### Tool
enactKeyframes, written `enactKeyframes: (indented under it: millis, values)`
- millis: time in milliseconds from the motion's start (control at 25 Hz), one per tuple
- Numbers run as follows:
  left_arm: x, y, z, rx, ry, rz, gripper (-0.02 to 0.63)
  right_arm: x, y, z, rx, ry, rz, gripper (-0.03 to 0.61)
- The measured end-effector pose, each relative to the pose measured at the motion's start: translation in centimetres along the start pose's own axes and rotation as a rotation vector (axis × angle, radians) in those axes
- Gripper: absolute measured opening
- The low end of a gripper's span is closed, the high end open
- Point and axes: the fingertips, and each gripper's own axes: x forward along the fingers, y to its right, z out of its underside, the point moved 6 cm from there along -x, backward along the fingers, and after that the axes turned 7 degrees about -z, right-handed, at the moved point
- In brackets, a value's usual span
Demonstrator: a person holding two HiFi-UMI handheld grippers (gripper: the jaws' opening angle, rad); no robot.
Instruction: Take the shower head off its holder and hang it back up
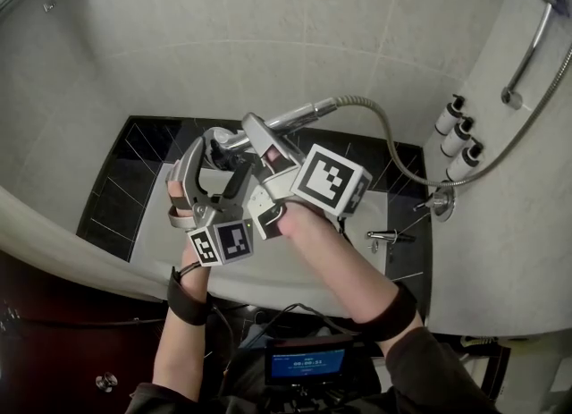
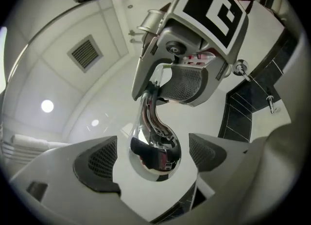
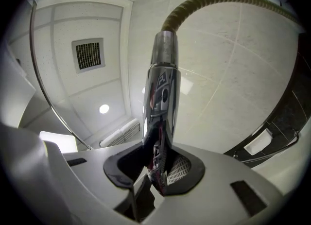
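Tiled wall (image 1: 268, 28) bkgd: R gripper (image 3: 158, 173) clamps shower head (image 3: 161, 97), L gripper (image 2: 155, 170) spread.

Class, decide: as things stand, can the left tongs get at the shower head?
Probably yes. The left tongs stand open with the shower head between them, untouched and with nothing blocking. The right tongs grip its handle.
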Motion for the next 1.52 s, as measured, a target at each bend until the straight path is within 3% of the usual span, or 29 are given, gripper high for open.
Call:
enactKeyframes:
  millis: [280,360,480,640,960,1280,1400,1520]
  values:
    - [1.3,0.3,-1.2,0.131,0.017,-0.007,0.453,-1.3,-0.2,0.7,0.044,-0.033,0.066,0.107]
    - [1.8,0.5,-1.1,0.175,-0.005,0.002,0.453,-1.2,-0.1,1.2,0.07,-0.012,0.046,0.107]
    - [2.1,1.0,-0.8,0.222,-0.038,0.011,0.365,-1.2,-0.2,1.7,0.08,-0.001,0.035,0.107]
    - [2.0,1.3,-0.9,0.212,-0.054,0.015,0.357,-1.7,0.0,1.2,0.024,-0.039,0.084,0.11]
    - [2.1,1.3,-1.0,0.183,-0.039,0.041,0.357,-1.9,0.9,0.9,0.019,-0.036,0.088,0.133]
    - [2.5,0.6,-1.6,0.19,-0.02,0.036,0.348,-1.6,0.9,0.2,0.015,-0.027,0.043,0.143]
    - [2.7,0.2,-1.8,0.183,-0.011,0.031,0.348,-1.0,0.6,0.3,0.047,-0.001,-0.013,0.146]
    - [2.9,0.0,-2.1,0.175,-0.007,0.034,0.347,-1.0,0.5,0.0,0.005,-0.003,-0.011,0.158]
